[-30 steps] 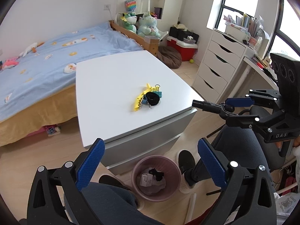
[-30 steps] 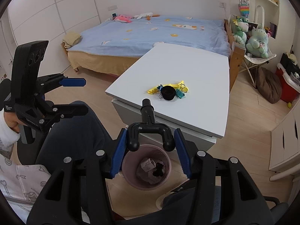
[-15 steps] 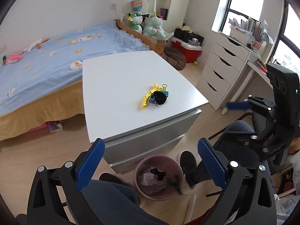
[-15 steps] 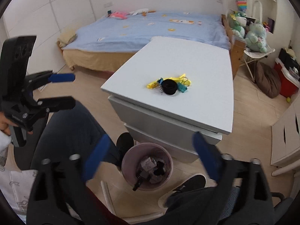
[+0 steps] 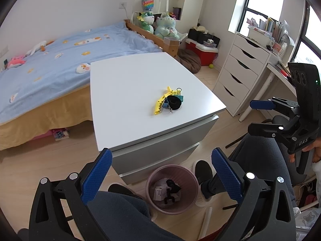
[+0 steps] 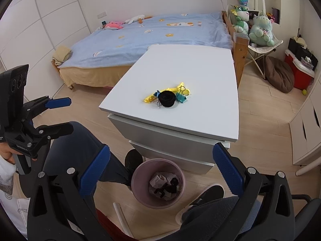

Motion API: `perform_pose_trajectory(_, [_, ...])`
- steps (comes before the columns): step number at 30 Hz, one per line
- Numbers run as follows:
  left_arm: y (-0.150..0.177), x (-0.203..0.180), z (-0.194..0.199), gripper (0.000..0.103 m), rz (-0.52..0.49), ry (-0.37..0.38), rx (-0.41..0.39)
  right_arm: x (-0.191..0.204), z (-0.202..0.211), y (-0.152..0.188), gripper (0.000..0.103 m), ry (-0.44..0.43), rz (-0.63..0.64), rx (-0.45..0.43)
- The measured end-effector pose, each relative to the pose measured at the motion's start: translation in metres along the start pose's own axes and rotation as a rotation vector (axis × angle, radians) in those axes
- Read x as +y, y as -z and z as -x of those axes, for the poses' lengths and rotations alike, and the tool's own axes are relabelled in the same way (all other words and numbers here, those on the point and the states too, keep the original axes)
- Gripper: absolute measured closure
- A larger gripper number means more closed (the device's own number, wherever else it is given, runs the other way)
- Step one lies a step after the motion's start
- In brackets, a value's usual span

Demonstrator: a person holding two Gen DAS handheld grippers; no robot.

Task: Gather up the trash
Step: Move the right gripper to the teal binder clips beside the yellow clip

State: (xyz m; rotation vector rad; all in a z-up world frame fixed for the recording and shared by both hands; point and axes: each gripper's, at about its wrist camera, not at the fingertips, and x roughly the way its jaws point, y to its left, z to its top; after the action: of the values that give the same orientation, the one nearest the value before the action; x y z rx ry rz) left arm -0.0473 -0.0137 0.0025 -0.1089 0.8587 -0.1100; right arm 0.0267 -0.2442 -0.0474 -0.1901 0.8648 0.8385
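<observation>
From the left wrist view, a white drawer cabinet [image 5: 140,92] stands at the foot of a blue bed [image 5: 60,50]. On the cabinet's top, toward its near right corner, lies a small pile of trash [image 5: 168,102]: a yellow clip, binder clips and a black ring touching one another. On the floor just in front of the cabinet sits a pink wastebasket [image 5: 172,186] with paper and black scraps inside. The left gripper [image 5: 160,176] hangs above the basket, tilted down, jaws spread wide with nothing between them. To the cabinet's right, the right gripper [image 5: 258,116] is held over a seated person's knee.

From the right wrist view, the same pile [image 6: 167,98] sits near the cabinet's [image 6: 180,76] front edge, with the wastebasket [image 6: 158,182] below it. The right gripper [image 6: 160,170] points down at the basket; its jaws have just been opening and now stand wide, empty. The left gripper [image 6: 60,114] is left of the cabinet.
</observation>
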Motion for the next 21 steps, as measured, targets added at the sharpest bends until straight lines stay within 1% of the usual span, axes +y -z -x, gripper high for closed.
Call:
perform_pose_trajectory(6, [-0.003, 0.001, -0.004, 0.008, 0.01, 0.01, -0.004, -0.004, 0.001, -0.008, 0.003, 0.002, -0.003, -0.022])
perform_pose_trajectory(13, [-0.01, 0.003, -0.01, 0.008, 0.012, 0.012, -0.011, -0.013, -0.011, -0.03, 0.003, -0.004, 0.005, 0.006])
perform_pose_trajectory(21, [-0.017, 0.006, -0.014, 0.008, 0.018, 0.01, -0.022, -0.025, -0.034, -0.057, 0.003, 0.014, 0.027, 0.02])
